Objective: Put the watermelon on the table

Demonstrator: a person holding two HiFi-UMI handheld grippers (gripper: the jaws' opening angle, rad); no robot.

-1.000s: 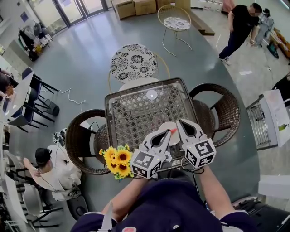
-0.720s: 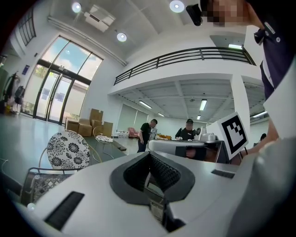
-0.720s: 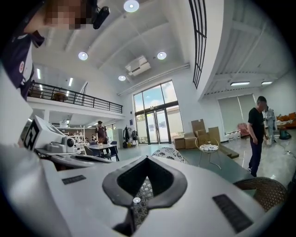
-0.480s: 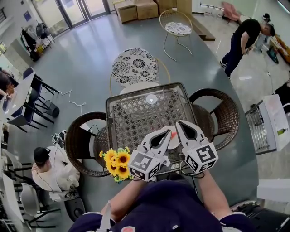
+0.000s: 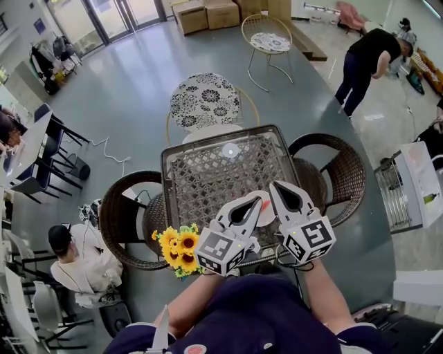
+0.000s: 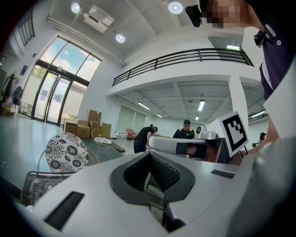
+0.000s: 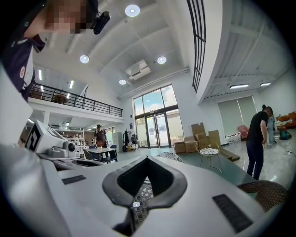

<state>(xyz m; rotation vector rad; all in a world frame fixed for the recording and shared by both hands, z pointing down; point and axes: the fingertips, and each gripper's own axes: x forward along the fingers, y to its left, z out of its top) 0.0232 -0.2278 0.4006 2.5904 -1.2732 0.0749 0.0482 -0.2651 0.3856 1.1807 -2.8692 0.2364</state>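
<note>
glass-topped brown wicker table [image 5: 208,173] bears a round white plate [image 5: 266,215] holding the small red watermelon piece [image 5: 264,202]; left gripper [image 5: 250,202] and right gripper [image 5: 278,190] hover above, jaws together, empty. placing looks done; next, withdraw both.

We saw a large, high hall, like the lobby or café area of an office building. It had tall glass doors [image 7: 155,130], a balcony railing [image 6: 185,56] on an upper floor, a wide grey floor [image 5: 131,90], wicker chairs [image 5: 349,169] round a lattice desk [image 5: 201,173], stacked cardboard boxes [image 5: 206,12] and other tables [image 5: 28,148] at the side.
</note>
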